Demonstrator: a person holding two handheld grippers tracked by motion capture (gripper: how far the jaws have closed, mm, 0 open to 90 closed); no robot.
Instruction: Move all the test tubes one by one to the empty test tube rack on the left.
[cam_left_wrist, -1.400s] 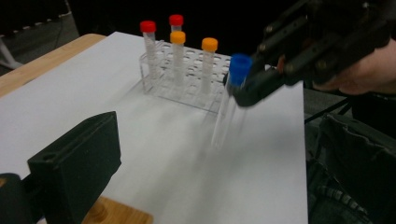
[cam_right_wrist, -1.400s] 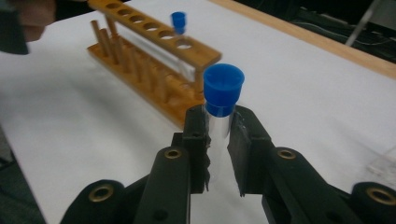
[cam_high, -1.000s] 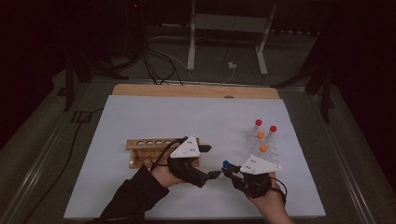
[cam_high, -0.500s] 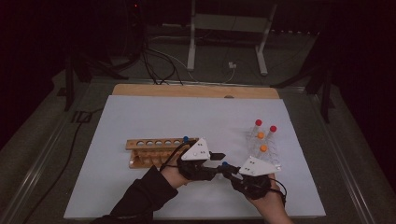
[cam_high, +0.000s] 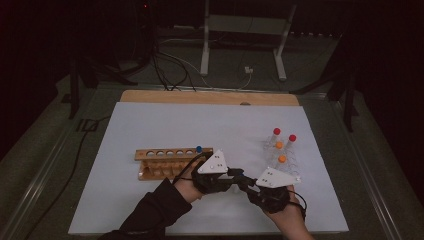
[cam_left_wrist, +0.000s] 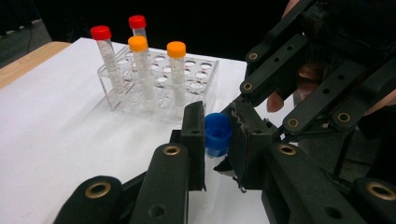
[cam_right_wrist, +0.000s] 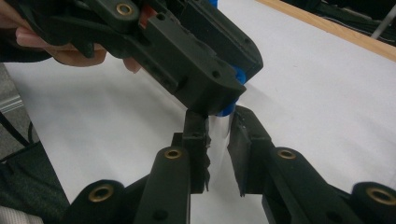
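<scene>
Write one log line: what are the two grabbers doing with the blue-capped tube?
left gripper: just closed on blue cap | right gripper: shut on tube | clear rack: four capped tubes

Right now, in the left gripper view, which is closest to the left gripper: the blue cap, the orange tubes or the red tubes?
1. Blue cap, between the left gripper's jaws.
2. Orange-capped tubes, front of the clear rack.
3. Red-capped tubes, behind them, farthest.

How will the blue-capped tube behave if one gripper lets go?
The blue-capped tube looks clear, smooth and round, so it could slip, and would probably roll on the white mat. It seems stiff and light; left gripper clamps the cap, right gripper the body.
</scene>
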